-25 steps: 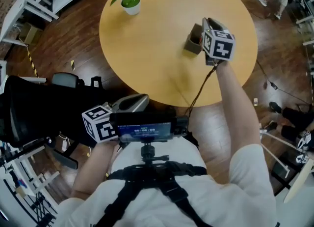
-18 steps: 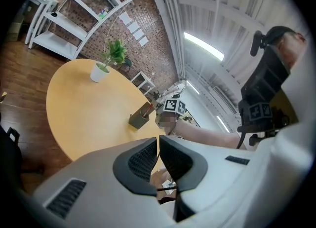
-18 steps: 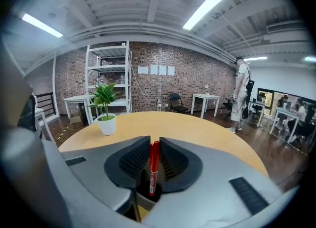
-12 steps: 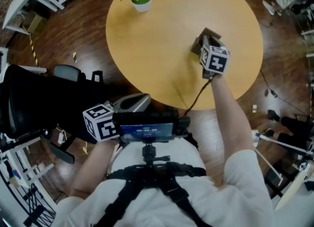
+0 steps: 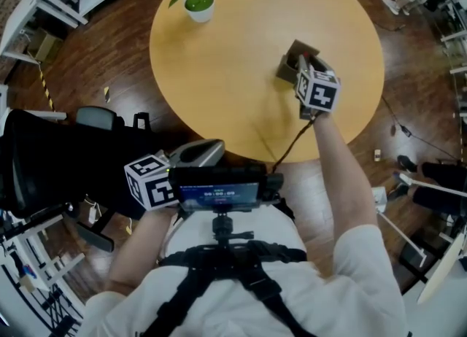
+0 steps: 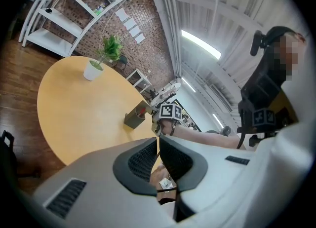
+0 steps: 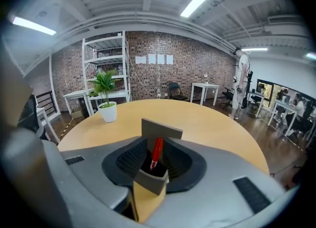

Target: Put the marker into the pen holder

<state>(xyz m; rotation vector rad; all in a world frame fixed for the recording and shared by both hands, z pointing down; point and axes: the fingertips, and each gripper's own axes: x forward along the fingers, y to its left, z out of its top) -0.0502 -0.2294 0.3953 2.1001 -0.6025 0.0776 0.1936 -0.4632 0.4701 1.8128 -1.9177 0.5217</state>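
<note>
Left gripper hangs low by the waist, jaws together and empty. Right gripper is opening its jaws around the red marker, which stands inside the grey pen holder on the tabletop, centre frame. The release looks under way; the next move is to withdraw upward without snagging the marker.

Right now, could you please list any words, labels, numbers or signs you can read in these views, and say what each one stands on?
No text reads clearly enough to quote.
Chest-mounted screen: a bright line of characters, too blurred to read.
Sheets of paper on the brick wall: too small to read.
Red marker and pen holder: no print visible.
</note>
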